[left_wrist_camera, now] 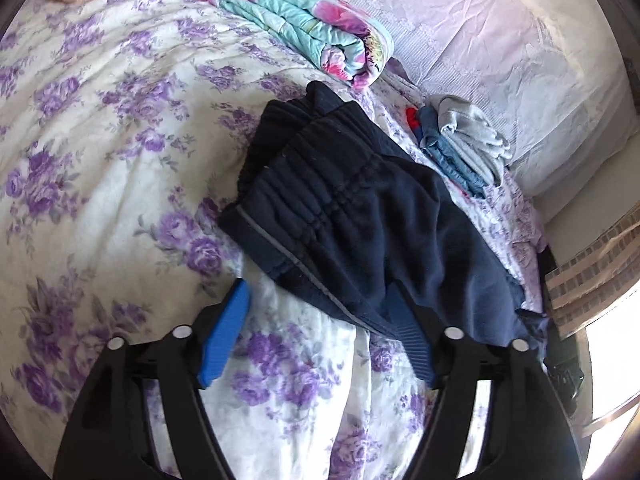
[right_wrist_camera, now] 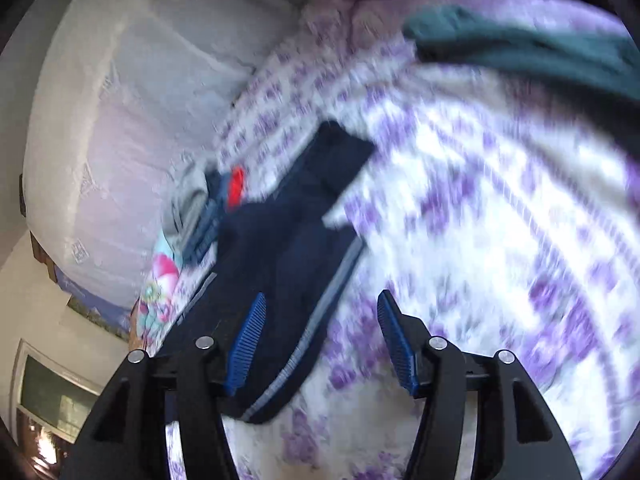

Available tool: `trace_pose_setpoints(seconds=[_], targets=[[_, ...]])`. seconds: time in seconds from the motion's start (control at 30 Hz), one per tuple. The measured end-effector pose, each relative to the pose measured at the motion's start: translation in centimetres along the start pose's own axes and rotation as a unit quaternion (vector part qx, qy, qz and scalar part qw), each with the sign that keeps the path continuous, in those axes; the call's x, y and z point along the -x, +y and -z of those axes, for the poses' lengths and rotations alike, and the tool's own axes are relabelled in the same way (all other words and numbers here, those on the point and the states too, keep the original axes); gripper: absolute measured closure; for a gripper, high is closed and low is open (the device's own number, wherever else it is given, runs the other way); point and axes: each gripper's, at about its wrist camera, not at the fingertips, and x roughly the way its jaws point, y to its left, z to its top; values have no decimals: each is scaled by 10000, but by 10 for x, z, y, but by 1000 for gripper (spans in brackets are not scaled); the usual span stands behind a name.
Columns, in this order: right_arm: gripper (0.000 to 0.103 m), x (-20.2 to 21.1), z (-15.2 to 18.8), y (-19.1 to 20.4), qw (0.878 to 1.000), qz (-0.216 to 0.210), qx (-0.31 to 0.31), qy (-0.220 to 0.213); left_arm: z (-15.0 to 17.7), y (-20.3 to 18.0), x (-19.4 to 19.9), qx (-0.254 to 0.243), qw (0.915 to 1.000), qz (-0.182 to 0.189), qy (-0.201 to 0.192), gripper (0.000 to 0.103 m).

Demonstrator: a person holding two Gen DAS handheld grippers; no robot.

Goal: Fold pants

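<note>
Dark navy pants (left_wrist_camera: 352, 216) with a grey side stripe lie folded in a heap on the floral bed sheet (left_wrist_camera: 100, 152), elastic waistband up. My left gripper (left_wrist_camera: 320, 328) is open just above the sheet at the pants' near edge; its right finger overlaps the fabric. In the blurred right wrist view the pants (right_wrist_camera: 288, 264) lie lengthwise ahead. My right gripper (right_wrist_camera: 320, 344) is open over their near end, holding nothing.
A rolled turquoise and pink quilt (left_wrist_camera: 304, 24) lies behind the pants. A small pile of folded grey and blue clothes (left_wrist_camera: 464, 144) sits to the right by a white padded headboard (left_wrist_camera: 500, 40). A dark green garment (right_wrist_camera: 520, 52) lies farther off.
</note>
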Motion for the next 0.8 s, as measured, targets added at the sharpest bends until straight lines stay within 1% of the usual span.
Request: trace_pose_setpoints(seconds=[0.03,0.07,0.1,0.13,0.17,0.2,0.23,0.27,0.3,0.33,0.4,0.47,0.57,0.63,0.73,0.77,0.8], targets=[[48,-8,-1,2,10000,-24,33,-28,-1,-4,-3,-61,9999,-102,11,30],[52,-17,-4,3,9999,-138,2,-42,-3,-7,-5,-86,9998,-175,28,30],[59,-24,-4,4,9997,-244,-55,-1,-5,-9,-7,-99,9997,-225,58,30],[62,-32,-5,3,9995,-283,-140,29,-8,-10,-9,-68,9997,-218,82,30],[68,-40,-6,3,9994,-285,-213,16,-10,-9,-10,-8,9998,-176,104,31],[76,-43,-5,2,9994,-287,-216,1,-13,-6,-10,105,9998,-112,132,31],[81,-43,-4,1,9993,-286,-222,-32,-14,-4,-10,196,9997,-53,141,32],[87,-40,-2,-1,9990,-354,-265,-93,-15,0,-9,307,9994,6,158,36],[89,-37,-1,-2,9986,-418,-294,-146,-16,2,-8,362,9992,24,171,41],[90,-31,1,-2,9980,-495,-320,-241,-16,6,-7,413,9989,58,202,44],[90,-18,4,2,9971,-581,-314,-376,-16,13,-5,507,9983,95,263,59],[91,-1,6,14,9962,-704,-193,-483,-18,21,-4,632,9971,218,354,64],[91,25,4,33,9939,-884,-32,-652,-23,32,-7,934,9933,495,467,64],[91,41,2,43,9920,-1005,48,-759,-27,37,-12,1125,9904,640,485,62],[91,63,2,53,9898,-1120,129,-865,-28,34,-16,1148,9899,740,370,51],[91,67,3,55,9898,-1128,163,-853,-28,32,-16,1136,9903,732,321,47],[91,69,4,54,9902,-1092,186,-848,-27,28,-17,1109,9911,686,255,44]])
